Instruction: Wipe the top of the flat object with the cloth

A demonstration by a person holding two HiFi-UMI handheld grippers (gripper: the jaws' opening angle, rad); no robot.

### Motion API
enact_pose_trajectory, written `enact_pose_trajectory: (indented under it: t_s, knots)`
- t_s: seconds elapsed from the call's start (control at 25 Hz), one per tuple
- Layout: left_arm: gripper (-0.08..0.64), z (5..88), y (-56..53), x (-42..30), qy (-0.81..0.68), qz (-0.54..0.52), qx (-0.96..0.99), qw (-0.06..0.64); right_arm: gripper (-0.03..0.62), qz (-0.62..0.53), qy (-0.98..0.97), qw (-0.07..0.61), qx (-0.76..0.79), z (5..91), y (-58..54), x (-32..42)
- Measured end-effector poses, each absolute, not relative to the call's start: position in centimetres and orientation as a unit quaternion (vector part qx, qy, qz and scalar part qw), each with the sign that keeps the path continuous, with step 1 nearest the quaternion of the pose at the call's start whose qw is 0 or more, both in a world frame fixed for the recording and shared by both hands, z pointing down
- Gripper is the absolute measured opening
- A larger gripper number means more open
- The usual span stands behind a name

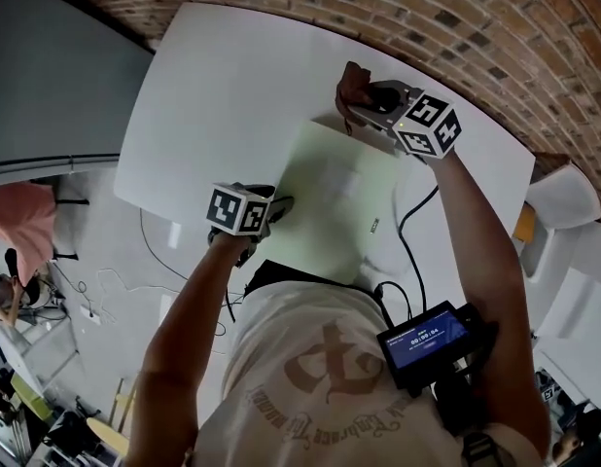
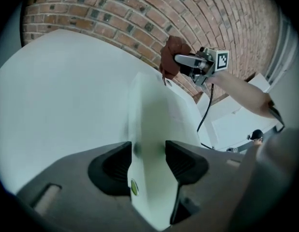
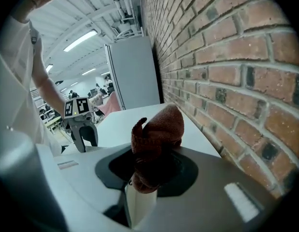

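Note:
A pale green flat board lies on the white table. My left gripper is at the board's near left edge. In the left gripper view this gripper stands open with the board's edge between its jaws, and I see no pad pressing on it. My right gripper is at the board's far corner, shut on a bunched brown cloth. The cloth sticks up out of the right gripper, above the board's edge. The left gripper shows beyond it.
A brick wall runs along the table's far side. A black cable trails off the board's right side to a device on the person's chest. White chairs stand at the right, and a grey cabinet at the table's end.

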State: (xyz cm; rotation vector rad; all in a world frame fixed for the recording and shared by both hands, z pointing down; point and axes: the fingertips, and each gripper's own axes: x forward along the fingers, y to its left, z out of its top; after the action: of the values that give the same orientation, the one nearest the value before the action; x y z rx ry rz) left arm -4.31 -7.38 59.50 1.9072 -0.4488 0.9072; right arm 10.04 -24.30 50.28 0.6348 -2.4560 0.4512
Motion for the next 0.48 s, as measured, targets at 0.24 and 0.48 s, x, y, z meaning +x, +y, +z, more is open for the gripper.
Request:
enact_pose_trajectory:
  t_s: [0.24,0.48]
  knots:
    - [0.227,60.5,-7.3,-4.4,-0.176,0.383,0.755,0.502,0.109,0.195,-0.91,0.293,0.218,52.9,-25.2,8.7]
    - [0.221,60.8,-7.5,-4.4,-0.168,0.404,0.749,0.498,0.109,0.219,-0.907,0.299,0.199,54.9,-26.4,7.2]
